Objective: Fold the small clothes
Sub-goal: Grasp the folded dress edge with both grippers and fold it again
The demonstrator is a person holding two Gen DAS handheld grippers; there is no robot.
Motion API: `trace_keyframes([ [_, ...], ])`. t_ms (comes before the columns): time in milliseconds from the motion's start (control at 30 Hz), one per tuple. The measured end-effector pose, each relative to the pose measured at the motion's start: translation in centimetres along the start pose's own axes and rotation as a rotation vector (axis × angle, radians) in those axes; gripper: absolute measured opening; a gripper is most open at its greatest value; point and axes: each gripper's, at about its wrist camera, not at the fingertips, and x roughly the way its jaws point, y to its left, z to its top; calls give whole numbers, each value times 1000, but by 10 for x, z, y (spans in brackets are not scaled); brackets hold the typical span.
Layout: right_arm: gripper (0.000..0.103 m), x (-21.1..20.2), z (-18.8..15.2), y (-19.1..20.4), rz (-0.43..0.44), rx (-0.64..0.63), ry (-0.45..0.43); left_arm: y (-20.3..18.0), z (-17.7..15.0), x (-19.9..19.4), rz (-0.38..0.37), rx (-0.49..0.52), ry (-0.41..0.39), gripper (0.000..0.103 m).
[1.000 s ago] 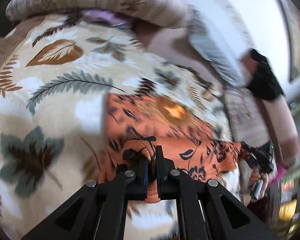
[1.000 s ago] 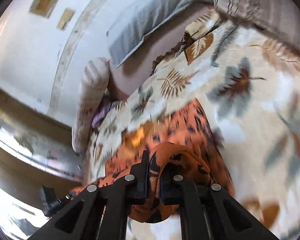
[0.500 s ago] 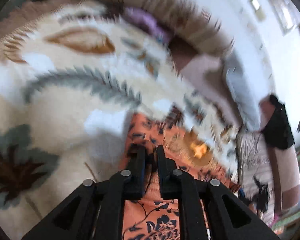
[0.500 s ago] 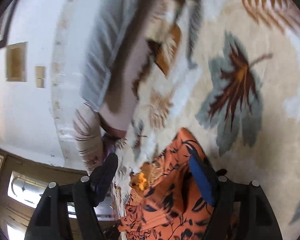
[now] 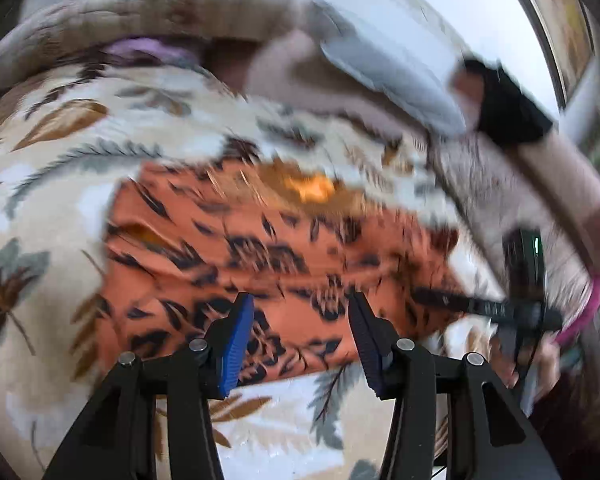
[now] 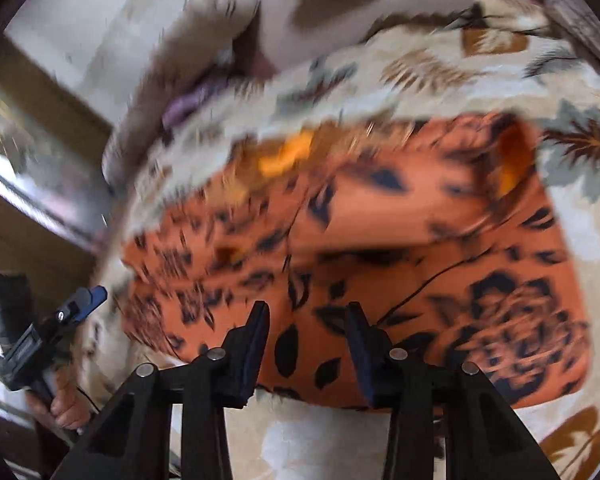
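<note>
An orange garment with a black floral print [image 5: 268, 256] lies folded flat on the leaf-patterned bedspread [image 5: 44, 208]; it also fills the middle of the right wrist view [image 6: 380, 240]. My left gripper [image 5: 300, 312] is open and empty, hovering over the garment's near edge. My right gripper [image 6: 308, 320] is open and empty over the near edge too. The right gripper shows at the right of the left wrist view [image 5: 452, 300]. The left gripper shows at the lower left of the right wrist view [image 6: 84, 300]. Both views are motion-blurred.
Striped pillows [image 5: 160, 12] and a grey pillow [image 5: 388, 76] lie along the far side of the bed, with a purple cloth [image 5: 148, 48] tucked beneath them. A black item [image 5: 508, 108] sits at the far right. A white wall [image 6: 100, 20] stands behind the bed.
Both grippers have let go of the garment's folded edge and opened. The right opened half a second ago, the left after. The garment now lies flat and both grippers have drawn back.
</note>
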Motion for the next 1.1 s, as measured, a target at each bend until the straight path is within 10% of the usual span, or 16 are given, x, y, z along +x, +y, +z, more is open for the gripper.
trace_keyframes([
  [200,40,33,29,1,-76,-14,-24,11,-4,30,-10,-44,94,50],
  [567,50,8,107,-40,-55,136,-435,78,84,59,88,-237,-115,50],
  [867,50,6,99,-30,28,123,-334,83,91,25,222,-231,-229,50],
  [1100,50,36,65,52,156,-134,-168,94,91,-25,260,-275,-352,54],
])
